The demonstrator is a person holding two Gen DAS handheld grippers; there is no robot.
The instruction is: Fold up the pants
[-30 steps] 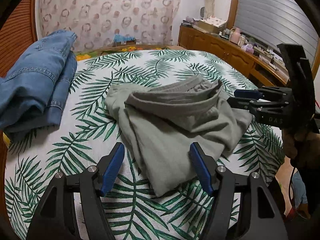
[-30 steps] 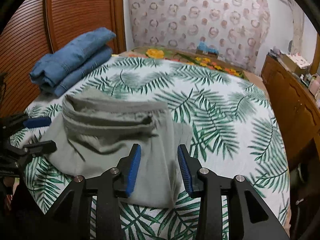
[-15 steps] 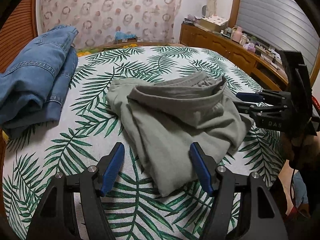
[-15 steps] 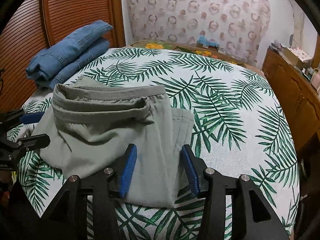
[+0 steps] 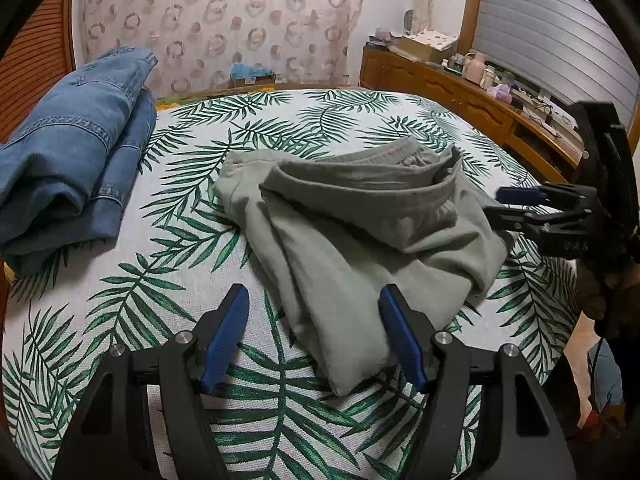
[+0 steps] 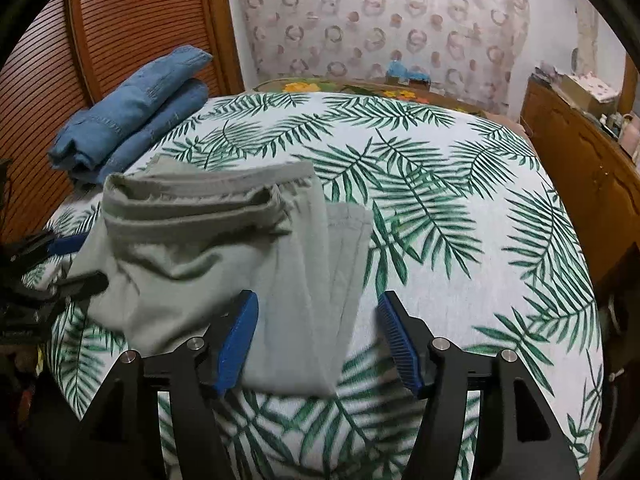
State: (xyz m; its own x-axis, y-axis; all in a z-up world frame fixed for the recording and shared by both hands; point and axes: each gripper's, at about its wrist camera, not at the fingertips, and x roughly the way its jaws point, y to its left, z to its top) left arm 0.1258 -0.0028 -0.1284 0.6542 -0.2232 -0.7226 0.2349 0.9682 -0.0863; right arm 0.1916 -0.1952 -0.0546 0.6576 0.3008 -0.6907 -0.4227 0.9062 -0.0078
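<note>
Grey-green pants [image 5: 360, 236] lie loosely folded on the bed, waistband bunched on top; they also show in the right wrist view [image 6: 224, 256]. My left gripper [image 5: 314, 336] is open and empty, its blue pads on either side of the fold's near corner. My right gripper [image 6: 318, 340] is open and empty, over the pants' near edge. In the left wrist view the right gripper [image 5: 516, 204] hangs beside the pants' right side. In the right wrist view the left gripper [image 6: 68, 264] sits at the pants' left edge.
The bed [image 5: 120, 304] has a white sheet with green palm leaves. Folded blue jeans [image 5: 76, 160] lie at its far left, also in the right wrist view [image 6: 132, 112]. A wooden dresser [image 5: 460, 92] with small items runs along the right. A wooden slatted wardrobe [image 6: 120, 40] stands behind the jeans.
Both grippers have drawn closer to the pants. The right gripper's jaws have opened wider. The pants have stayed as they were.
</note>
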